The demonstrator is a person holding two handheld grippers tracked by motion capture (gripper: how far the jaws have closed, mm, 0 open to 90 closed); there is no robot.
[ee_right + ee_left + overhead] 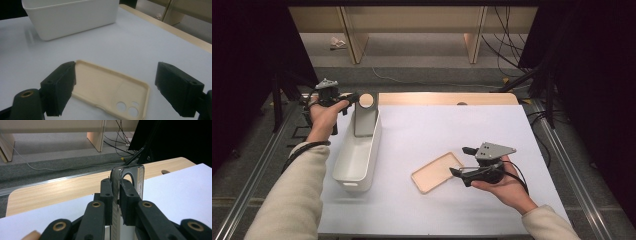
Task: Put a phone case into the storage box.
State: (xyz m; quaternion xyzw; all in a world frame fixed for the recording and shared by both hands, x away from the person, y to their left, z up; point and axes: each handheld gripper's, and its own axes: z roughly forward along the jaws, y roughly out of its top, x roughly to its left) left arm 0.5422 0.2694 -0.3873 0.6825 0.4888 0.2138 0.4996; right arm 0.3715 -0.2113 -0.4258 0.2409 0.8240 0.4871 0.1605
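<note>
A smoky clear phone case (pixel 364 119) hangs upright over the far end of a white bin (pixel 346 165), its round camera hole at the top. My left gripper (pixel 354 98) is shut on the case's upper edge. In the left gripper view the pads (pixel 107 192) pinch the clear case (pixel 130 172) edge-on. A beige phone case (pixel 436 171) lies hollow side up on the white table cover. My right gripper (pixel 460 161) stands open just right of it, low over the table. In the right gripper view the beige case (pixel 100 83) lies between and beyond the wide jaws of my right gripper (pixel 117 77), untouched.
The white bin (pixel 70 17) stands lengthwise at the left of the white cover (pixel 452 125). A wooden table edge (pixel 447 98) runs along the back. Beyond it are wooden furniture legs (pixel 354 45) and floor cables (pixel 507 45). Metal rails flank the table.
</note>
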